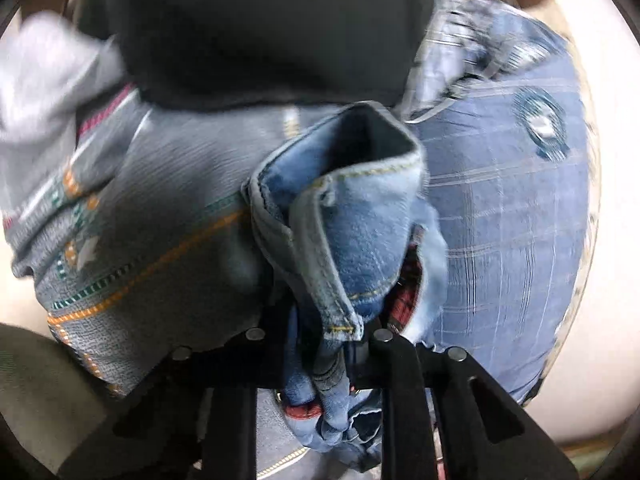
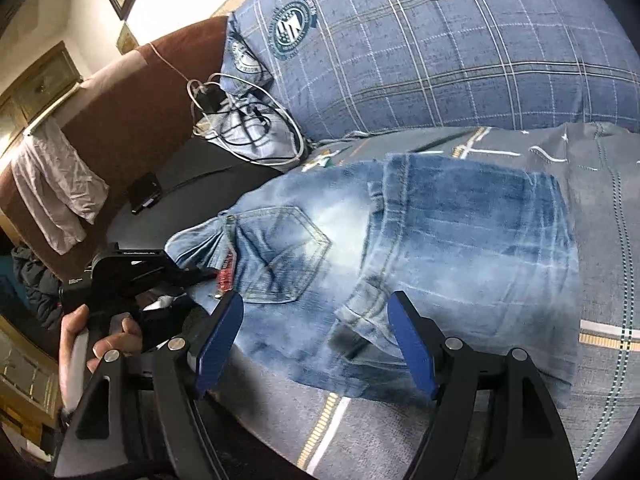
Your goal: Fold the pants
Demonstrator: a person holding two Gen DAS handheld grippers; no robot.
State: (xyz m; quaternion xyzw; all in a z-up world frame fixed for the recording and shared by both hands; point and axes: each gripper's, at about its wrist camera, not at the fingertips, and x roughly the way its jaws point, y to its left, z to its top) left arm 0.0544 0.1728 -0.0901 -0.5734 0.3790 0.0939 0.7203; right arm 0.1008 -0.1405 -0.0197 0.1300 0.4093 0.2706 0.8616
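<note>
The jeans [image 2: 420, 264] are light blue, faded almost white in spots, with yellow stitching and a back pocket. They lie folded on the grey patterned bed cover [image 2: 600, 240], in the middle of the right wrist view.

At 9 o'clock in that view, the person's hand [image 2: 80, 344] holds the left tool [image 2: 212, 274], and its tip meets the waistband edge of the jeans by a bit of red cloth. At 6 o'clock the right tool [image 2: 316, 344] is spread wide with nothing in it; its blue pads [image 2: 220, 344] sit over the jeans, one on each side. A blue checked pillow [image 2: 440, 40] is at 12 o'clock, and tangled cables [image 2: 248, 128] lie at 10 o'clock.

The left wrist view is blurry. Only here can you see the left tool [image 1: 320, 344] at 6 o'clock squeezed tight on a bunch of denim, with a hem [image 1: 356, 168] sticking up in the middle. The wide open right tool shows only in the other view
</note>
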